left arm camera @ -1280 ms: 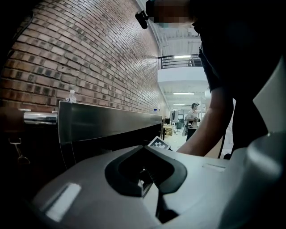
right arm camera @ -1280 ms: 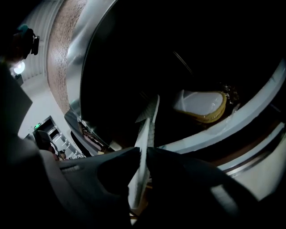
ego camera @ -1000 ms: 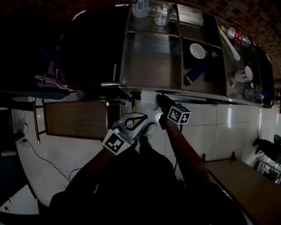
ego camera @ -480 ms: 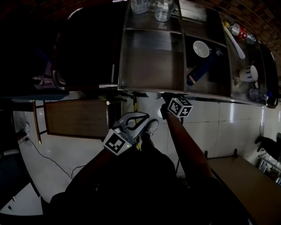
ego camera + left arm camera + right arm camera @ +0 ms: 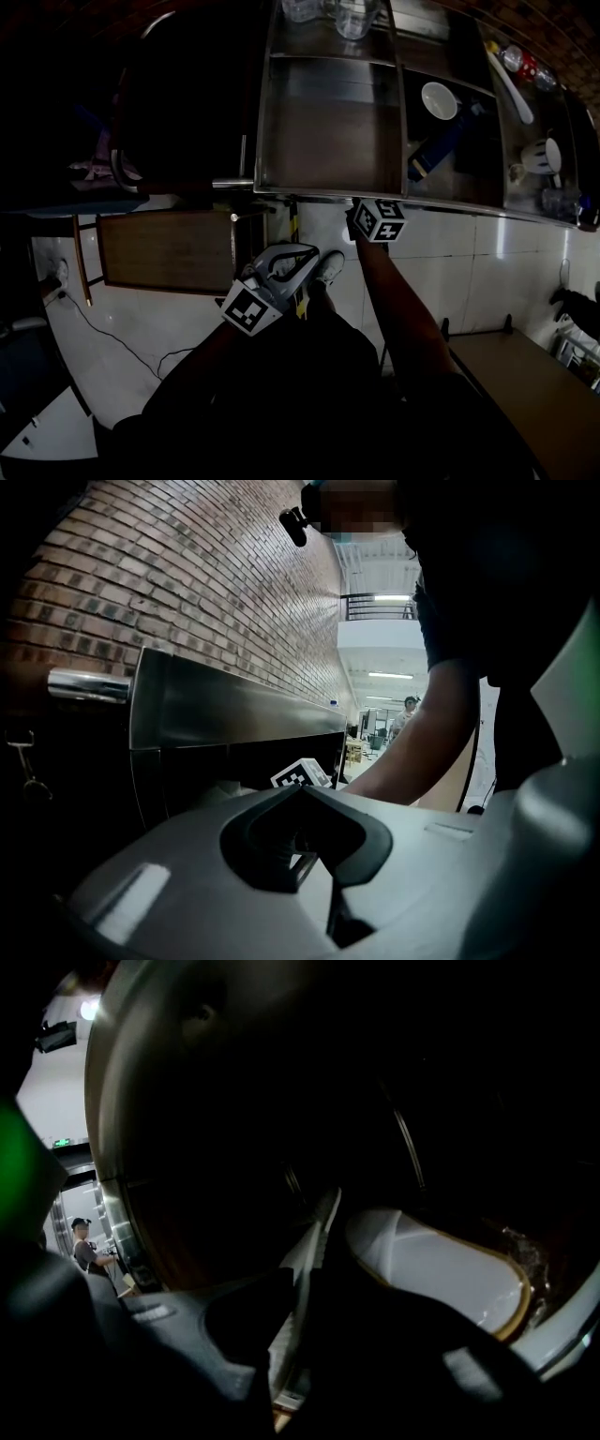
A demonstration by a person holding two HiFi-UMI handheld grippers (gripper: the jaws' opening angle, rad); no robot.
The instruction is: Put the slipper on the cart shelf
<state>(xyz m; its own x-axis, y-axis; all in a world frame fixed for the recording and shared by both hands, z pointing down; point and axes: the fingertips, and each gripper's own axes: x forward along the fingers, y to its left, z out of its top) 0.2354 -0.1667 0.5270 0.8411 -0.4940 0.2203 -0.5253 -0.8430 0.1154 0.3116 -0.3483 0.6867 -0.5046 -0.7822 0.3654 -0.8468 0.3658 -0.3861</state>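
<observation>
my right hand-held gripper was clamped on the thin edge of the white slipper, holding it in the dark space under the top tray of the steel cart. my left hand-held gripper hung in front of the cart, jaws together and empty. the top tray carried a white bowl and glasses. white floor tiles lay below, and a brick wall rose behind the cart.

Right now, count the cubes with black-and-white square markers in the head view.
2. One black-and-white marker cube sits low centre, over the white tiled floor; the other is at the steel cart's front edge. None seems hidden.
</observation>
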